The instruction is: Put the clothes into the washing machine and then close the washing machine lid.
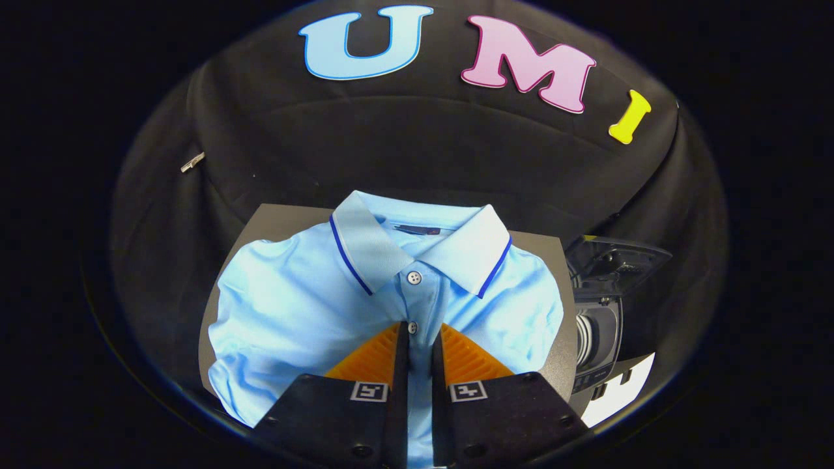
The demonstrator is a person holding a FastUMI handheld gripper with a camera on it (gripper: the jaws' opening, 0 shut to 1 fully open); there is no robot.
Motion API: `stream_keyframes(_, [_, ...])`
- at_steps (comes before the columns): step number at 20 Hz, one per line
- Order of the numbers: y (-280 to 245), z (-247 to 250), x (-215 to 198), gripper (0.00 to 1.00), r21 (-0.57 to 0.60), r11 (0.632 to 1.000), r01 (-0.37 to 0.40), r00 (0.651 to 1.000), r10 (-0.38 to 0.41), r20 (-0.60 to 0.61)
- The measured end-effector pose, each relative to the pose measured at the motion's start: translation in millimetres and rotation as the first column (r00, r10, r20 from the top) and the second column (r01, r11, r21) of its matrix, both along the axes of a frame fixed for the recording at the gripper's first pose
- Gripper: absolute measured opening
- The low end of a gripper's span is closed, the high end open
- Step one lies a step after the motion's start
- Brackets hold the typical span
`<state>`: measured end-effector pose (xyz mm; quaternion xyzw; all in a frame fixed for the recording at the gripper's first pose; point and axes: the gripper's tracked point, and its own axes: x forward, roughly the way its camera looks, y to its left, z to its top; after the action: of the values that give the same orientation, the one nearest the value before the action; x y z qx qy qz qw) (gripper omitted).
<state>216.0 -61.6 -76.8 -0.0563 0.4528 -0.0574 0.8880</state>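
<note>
One shirt (pixel 313 312), folded with its collar pointing away from me, lies on the table (pixel 273 218). My gripper (pixel 419 335) is pinched nearly together on the button placket, a strip of cloth caught between both fingers. The washing machine (pixel 596 326) sits to the right of the shirt, lid up, so my carry must swing rightward.

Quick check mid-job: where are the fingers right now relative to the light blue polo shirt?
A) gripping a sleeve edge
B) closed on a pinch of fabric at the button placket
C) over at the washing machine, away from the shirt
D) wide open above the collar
B: the fingers stand nearly together, pinching the button placket of the light blue polo shirt, below its collar.
</note>
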Motion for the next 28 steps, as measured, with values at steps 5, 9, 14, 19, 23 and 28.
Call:
stream_keyframes(5, [5, 4, -1, 0.06, -0.017, 0.999, -0.047, 0.996, 0.048, 0.077])
stream_keyframes(9, [11, 33, -7, 0.05, 0.034, 0.997, -0.069, 0.969, 0.059, 0.238])
stream_keyframes(14, [-3, 72, -34, 0.06, 0.004, 0.998, -0.060, 0.920, 0.054, 0.388])
stream_keyframes(19, [-48, 123, -64, 0.05, -0.054, 0.998, -0.030, 0.869, 0.053, 0.493])
stream_keyframes(23, [-93, 159, -79, 0.05, -0.076, 0.996, -0.042, 0.849, 0.075, 0.522])
stream_keyframes(28, [-165, 178, -92, 0.05, -0.094, 0.993, -0.067, 0.840, 0.107, 0.531])
